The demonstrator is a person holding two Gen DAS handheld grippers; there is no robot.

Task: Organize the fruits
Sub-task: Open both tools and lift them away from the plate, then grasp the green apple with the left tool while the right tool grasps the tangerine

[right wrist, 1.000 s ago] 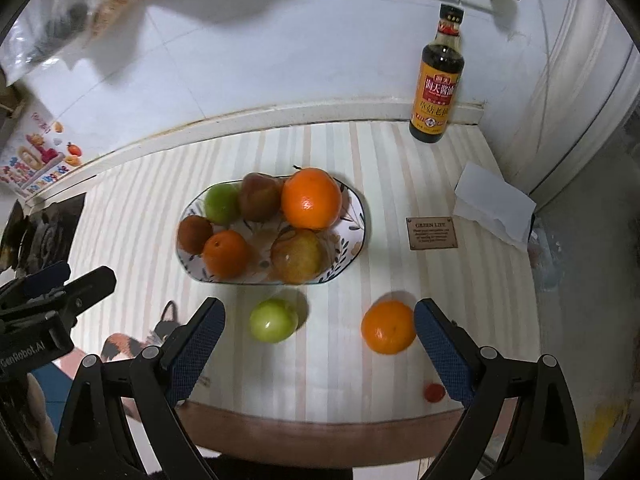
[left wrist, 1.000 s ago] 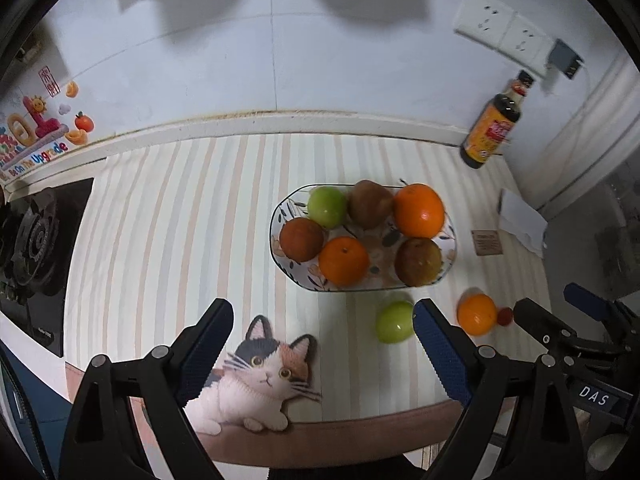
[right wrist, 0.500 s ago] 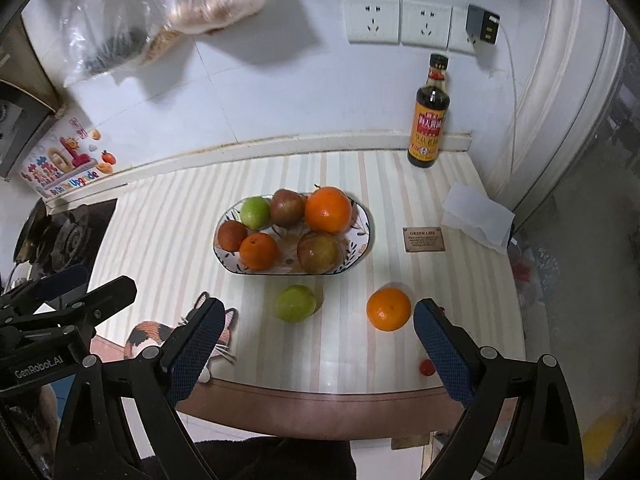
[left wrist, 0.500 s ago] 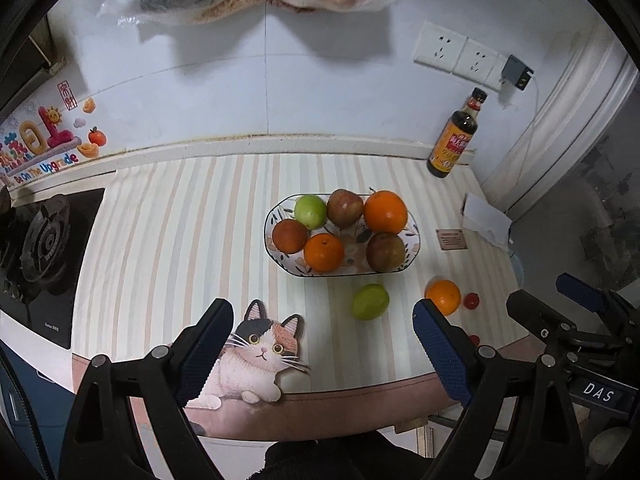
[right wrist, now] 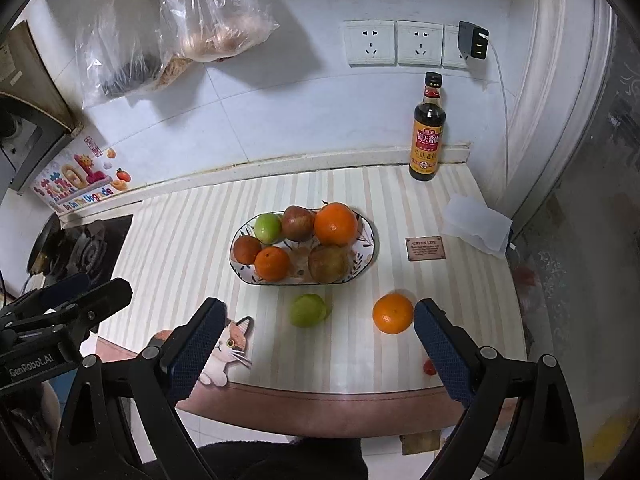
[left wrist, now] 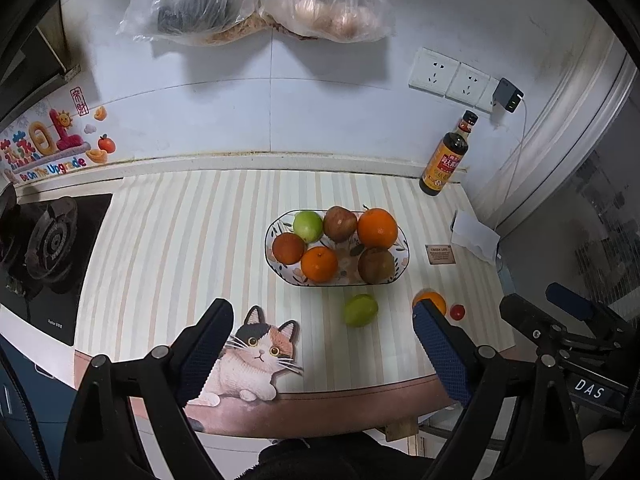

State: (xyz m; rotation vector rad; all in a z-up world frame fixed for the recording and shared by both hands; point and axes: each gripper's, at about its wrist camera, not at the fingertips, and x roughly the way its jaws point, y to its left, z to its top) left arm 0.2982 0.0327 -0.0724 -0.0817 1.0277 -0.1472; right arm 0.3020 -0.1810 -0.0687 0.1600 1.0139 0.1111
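A patterned oval bowl (left wrist: 403, 264) (right wrist: 370, 250) sits mid-counter holding several fruits: oranges, a green apple and brownish-red fruits. In front of it on the striped counter lie a loose green apple (left wrist: 361, 310) (right wrist: 308, 310), a loose orange (left wrist: 432, 300) (right wrist: 393, 313) and a small red fruit (left wrist: 457, 311) (right wrist: 429, 367). My left gripper (left wrist: 320, 354) is open and empty, held back above the counter's front edge. My right gripper (right wrist: 316, 356) is open and empty too, also back from the fruit; it shows in the left wrist view (left wrist: 568, 320).
A soy sauce bottle (right wrist: 427, 136) stands at the back right wall. A small brown card (right wrist: 425, 248) and a white paper (right wrist: 476, 224) lie right of the bowl. A cat-shaped mat (left wrist: 252, 360) lies at the front edge. A gas stove (left wrist: 48, 240) is at left. Bags (left wrist: 260, 4) hang on the wall.
Both grippers have pulled back and up from the counter, so the bowl and loose fruits look smaller and farther. The fruits have not moved.
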